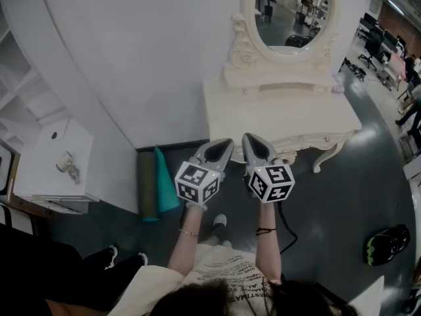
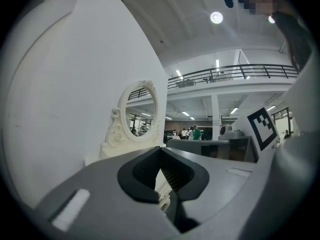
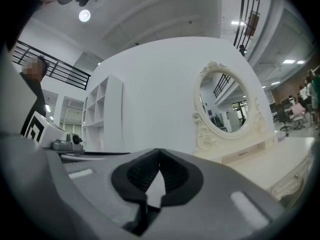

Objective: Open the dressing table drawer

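Seen from above, a cream dressing table (image 1: pixel 283 114) with carved legs stands in the upper centre of the frame against a curved white wall (image 1: pixel 145 51). Its oval mirror (image 1: pixel 293 8) rises at the top. The drawer front is too foreshortened to make out from this angle.

Just below the table's near edge, at the centre of the frame, a person holds two tongs side by side, both pointing at the table but apart from it. The left gripper (image 1: pixel 225 142) has its jaws closed tip to tip, with nothing between them. The right gripper (image 1: pixel 249 137) is likewise fully closed and empty.

A green rolled mat (image 1: pixel 164 183) leans on the wall at lower left, beside a white shelf unit (image 1: pixel 52 157).
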`<state>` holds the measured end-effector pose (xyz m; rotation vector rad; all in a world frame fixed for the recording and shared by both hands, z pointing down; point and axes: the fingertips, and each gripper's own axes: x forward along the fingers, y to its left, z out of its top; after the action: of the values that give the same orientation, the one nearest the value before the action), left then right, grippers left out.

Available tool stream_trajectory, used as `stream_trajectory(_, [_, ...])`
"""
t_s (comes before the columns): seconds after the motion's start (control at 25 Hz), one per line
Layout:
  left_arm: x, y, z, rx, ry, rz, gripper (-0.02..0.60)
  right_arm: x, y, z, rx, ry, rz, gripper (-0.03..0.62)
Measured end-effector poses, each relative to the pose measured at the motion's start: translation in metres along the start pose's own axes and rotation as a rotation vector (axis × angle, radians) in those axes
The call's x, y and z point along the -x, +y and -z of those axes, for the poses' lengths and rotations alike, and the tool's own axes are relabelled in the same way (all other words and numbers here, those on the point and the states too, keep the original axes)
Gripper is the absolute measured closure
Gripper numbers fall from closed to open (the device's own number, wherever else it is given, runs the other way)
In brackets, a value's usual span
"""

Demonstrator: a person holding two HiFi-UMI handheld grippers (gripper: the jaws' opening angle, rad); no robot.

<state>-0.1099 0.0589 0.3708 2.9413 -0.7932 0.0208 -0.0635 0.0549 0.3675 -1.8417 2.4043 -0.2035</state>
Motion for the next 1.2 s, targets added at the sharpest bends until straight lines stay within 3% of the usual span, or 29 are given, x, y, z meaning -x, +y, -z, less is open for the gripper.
stream_trajectory(1.2, [-0.130, 0.110, 0.025, 0.062, 0.044, 0.022, 0.580, -0.135, -0.100, 0.030, -0.012, 0.097, 0.044, 0.592])
